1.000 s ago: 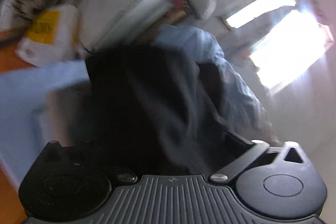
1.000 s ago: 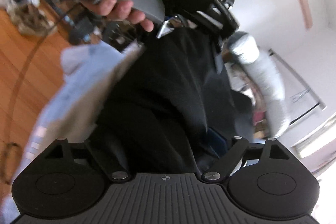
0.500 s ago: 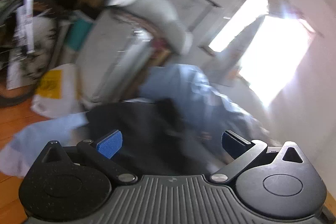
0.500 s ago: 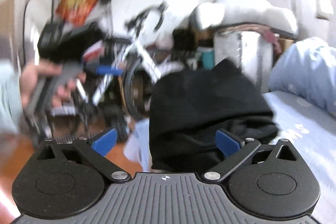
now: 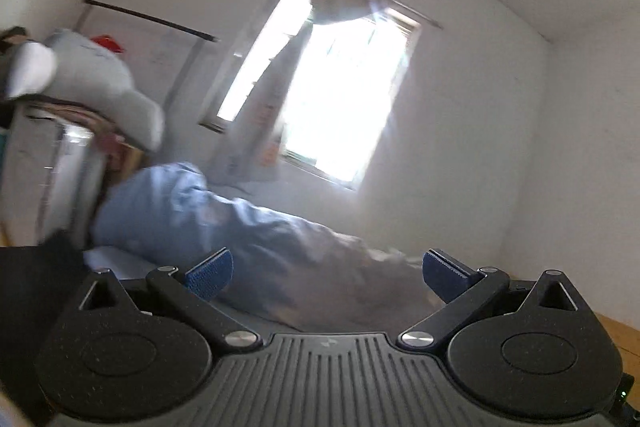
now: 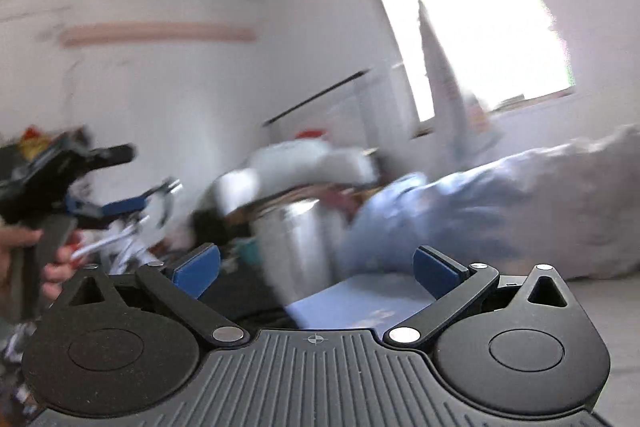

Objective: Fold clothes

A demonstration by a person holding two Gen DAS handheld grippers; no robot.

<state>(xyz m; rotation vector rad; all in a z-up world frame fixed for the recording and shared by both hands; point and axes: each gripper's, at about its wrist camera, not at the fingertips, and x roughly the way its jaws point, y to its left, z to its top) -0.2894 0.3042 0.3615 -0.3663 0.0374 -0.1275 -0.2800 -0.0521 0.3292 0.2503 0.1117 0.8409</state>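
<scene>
The black garment [image 5: 36, 279] lies low at the left edge of the left wrist view, on the blue bed sheet, apart from my left gripper [image 5: 326, 275]. That gripper is open and its blue pads [image 5: 208, 275] hold nothing. In the right wrist view a dark strip of the garment [image 6: 244, 295] shows just behind the left pad. My right gripper [image 6: 316, 269] stands wide open and empty above the sheet [image 6: 360, 303]. The left gripper [image 6: 116, 205], held in a hand [image 6: 24, 239], appears blurred at the far left.
A bunched light-blue duvet [image 5: 208, 215] fills the bed below a bright window [image 5: 340, 99]. A metal cabinet [image 6: 296, 239] with a grey cushion [image 6: 304, 163] on top stands beside the bed. A bicycle [image 6: 132, 239] and clutter sit at the left.
Both grippers were shut on the black garment; both have since opened, let it go and swung up and away. The garment has dropped out of the middle of both views.
</scene>
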